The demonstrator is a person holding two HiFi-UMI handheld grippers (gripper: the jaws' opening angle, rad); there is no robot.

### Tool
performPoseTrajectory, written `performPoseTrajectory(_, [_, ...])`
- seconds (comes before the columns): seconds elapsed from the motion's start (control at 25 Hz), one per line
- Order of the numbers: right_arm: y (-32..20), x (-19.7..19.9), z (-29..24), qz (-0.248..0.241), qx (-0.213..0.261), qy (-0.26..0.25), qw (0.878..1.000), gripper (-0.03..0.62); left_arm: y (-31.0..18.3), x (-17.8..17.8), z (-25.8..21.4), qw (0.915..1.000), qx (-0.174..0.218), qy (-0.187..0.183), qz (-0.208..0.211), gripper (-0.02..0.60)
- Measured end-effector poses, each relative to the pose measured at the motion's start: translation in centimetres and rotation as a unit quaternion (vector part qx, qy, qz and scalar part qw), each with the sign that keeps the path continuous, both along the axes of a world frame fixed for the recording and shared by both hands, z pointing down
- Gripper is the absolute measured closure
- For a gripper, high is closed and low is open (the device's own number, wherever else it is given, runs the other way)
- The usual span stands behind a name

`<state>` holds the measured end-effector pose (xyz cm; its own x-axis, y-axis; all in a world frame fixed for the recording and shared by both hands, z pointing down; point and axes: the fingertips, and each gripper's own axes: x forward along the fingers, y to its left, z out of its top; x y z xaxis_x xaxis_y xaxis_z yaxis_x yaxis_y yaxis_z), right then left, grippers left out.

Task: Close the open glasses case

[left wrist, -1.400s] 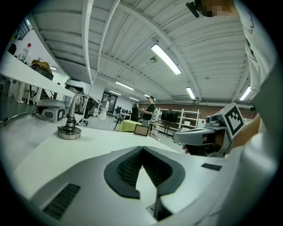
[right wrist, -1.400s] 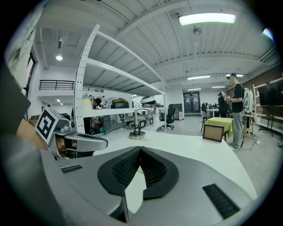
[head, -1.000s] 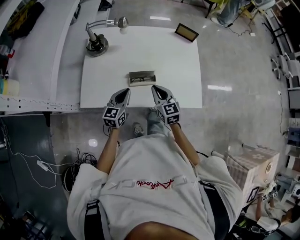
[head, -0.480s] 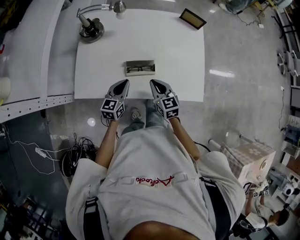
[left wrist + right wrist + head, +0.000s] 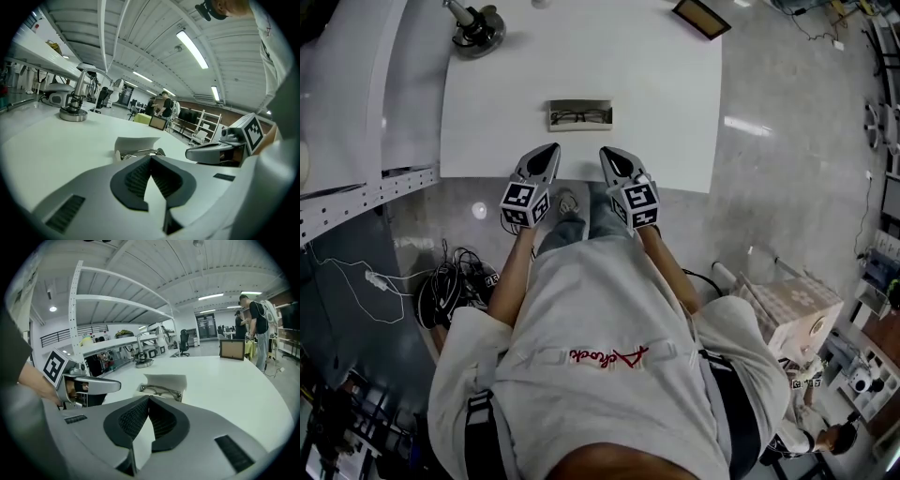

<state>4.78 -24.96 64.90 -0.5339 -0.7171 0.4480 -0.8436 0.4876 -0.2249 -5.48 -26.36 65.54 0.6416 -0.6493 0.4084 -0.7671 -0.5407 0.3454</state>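
Observation:
The open glasses case [image 5: 580, 114] lies on the white table [image 5: 656, 94], its lid standing up at the back and dark-framed glasses inside. Both grippers hover side by side at the table's near edge, short of the case and apart from it. My left gripper [image 5: 551, 150] is shut with nothing between its jaws, and so is my right gripper [image 5: 607, 152]. The left gripper view shows the case [image 5: 136, 143] just beyond the closed jaw tips [image 5: 150, 157]. In the right gripper view the case [image 5: 164, 382] also lies ahead of the shut gripper [image 5: 149, 398].
A desk lamp base [image 5: 473, 21] stands at the table's far left corner and a framed picture [image 5: 701, 17] at the far right. A white shelf bench [image 5: 356, 141] runs along the left. Cables lie on the floor [image 5: 441, 281]. People stand far off [image 5: 253, 329].
Both grippers have sunk a little while staying side by side at the near edge. The head view has shifted, so the table sits higher in the picture. The case has not moved.

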Motion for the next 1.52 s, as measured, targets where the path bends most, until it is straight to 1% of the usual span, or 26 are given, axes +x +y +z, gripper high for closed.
performPoseTrajectory(0.24, [-1.2,0.1,0.3,0.007,0.000,-0.005,1.000,0.566,0.2,0.2,0.2,1.0000,-0.006,-0.001,0.002,0.557])
performPoseTrajectory(0.4, [-3.2,-0.4,-0.1,0.001,0.012,-0.003,1.000,0.566,0.4,0.2,-0.1,1.0000,-0.006,-0.001,-0.001,0.557])
performPoseTrajectory(0.56, [-5.4,-0.5,-0.6,0.008,0.022,-0.005,1.000,0.566,0.6,0.0,-0.4,1.0000,-0.006,0.000,-0.005,0.557])
performPoseTrajectory(0.8, [-8.2,-0.9,-0.3,-0.006,0.031,0.009,0.999,0.566,1.3,-0.3,-0.4,0.9999,-0.009,0.000,-0.011,0.557])
performPoseTrajectory(0.96, [-9.8,-1.0,0.1,-0.018,0.037,0.034,0.999,0.566,1.6,-0.7,-0.3,0.9998,-0.010,-0.001,-0.016,0.557])
performPoseTrajectory(1.04, [-10.2,-1.3,0.0,-0.037,0.050,0.069,0.996,0.566,1.8,-0.9,-0.2,0.9997,-0.012,0.000,-0.020,0.557])
performPoseTrajectory(1.12, [-10.3,-1.8,-0.1,-0.073,0.077,0.129,0.986,0.566,2.0,-1.2,0.0,0.9996,-0.014,0.000,-0.023,0.557])
performPoseTrajectory(1.2, [-10.4,-2.1,0.1,-0.113,0.108,0.200,0.967,0.566,2.1,-1.2,0.2,0.9996,-0.016,0.001,-0.024,0.557])
performPoseTrajectory(1.28, [-10.3,-2.1,0.4,-0.150,0.134,0.267,0.942,0.566,2.2,-1.1,0.4,0.9995,-0.018,0.005,-0.025,0.557])
performPoseTrajectory(1.36, [-10.2,-2.0,0.9,-0.183,0.156,0.329,0.913,0.568,2.1,-0.9,0.4,0.9995,-0.019,0.009,-0.026,0.557])
performPoseTrajectory(1.44, [-10.0,-2.1,1.4,-0.213,0.175,0.378,0.884,0.568,1.9,-0.7,0.3,0.9995,-0.018,0.011,-0.024,0.557])
performPoseTrajectory(1.48, [-9.9,-2.1,1.7,-0.224,0.179,0.392,0.874,0.566,1.8,-0.5,0.2,0.9995,-0.017,0.012,-0.022,0.557])
performPoseTrajectory(1.52, [-9.8,-2.1,1.9,-0.232,0.179,0.399,0.869,0.563,1.7,-0.4,0.1,0.9996,-0.017,0.013,-0.021,0.557])
